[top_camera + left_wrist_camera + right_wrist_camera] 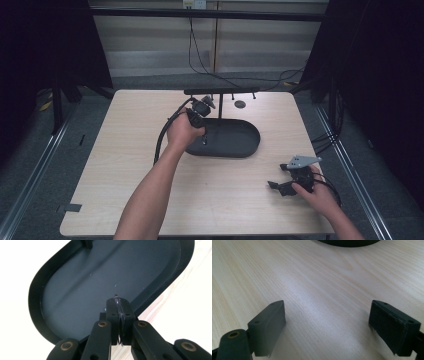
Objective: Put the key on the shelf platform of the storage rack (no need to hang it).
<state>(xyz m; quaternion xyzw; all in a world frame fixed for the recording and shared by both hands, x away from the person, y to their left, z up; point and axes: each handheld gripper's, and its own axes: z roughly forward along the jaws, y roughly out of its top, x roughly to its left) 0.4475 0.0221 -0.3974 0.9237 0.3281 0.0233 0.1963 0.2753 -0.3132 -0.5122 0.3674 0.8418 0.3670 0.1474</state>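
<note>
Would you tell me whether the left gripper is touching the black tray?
Cannot tell. In the left gripper view the left gripper, jaws shut, overlaps the black tray, but no contact or gap shows plainly.

dim room, glare washes tabletop, edges soft.

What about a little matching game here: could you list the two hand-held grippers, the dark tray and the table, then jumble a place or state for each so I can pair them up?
Things:
1. left gripper
2. right gripper
3. black oval tray
4. table

Places or states:
A. light wood, bearing everything
B. jaws wide apart, low over bare wood near the table's right front corner
C. lies at the middle of the table, nothing visible inside
D. jaws pressed together, held above the tray's left end

Pairs: 1-D, 2-B, 3-C, 4-A
</note>
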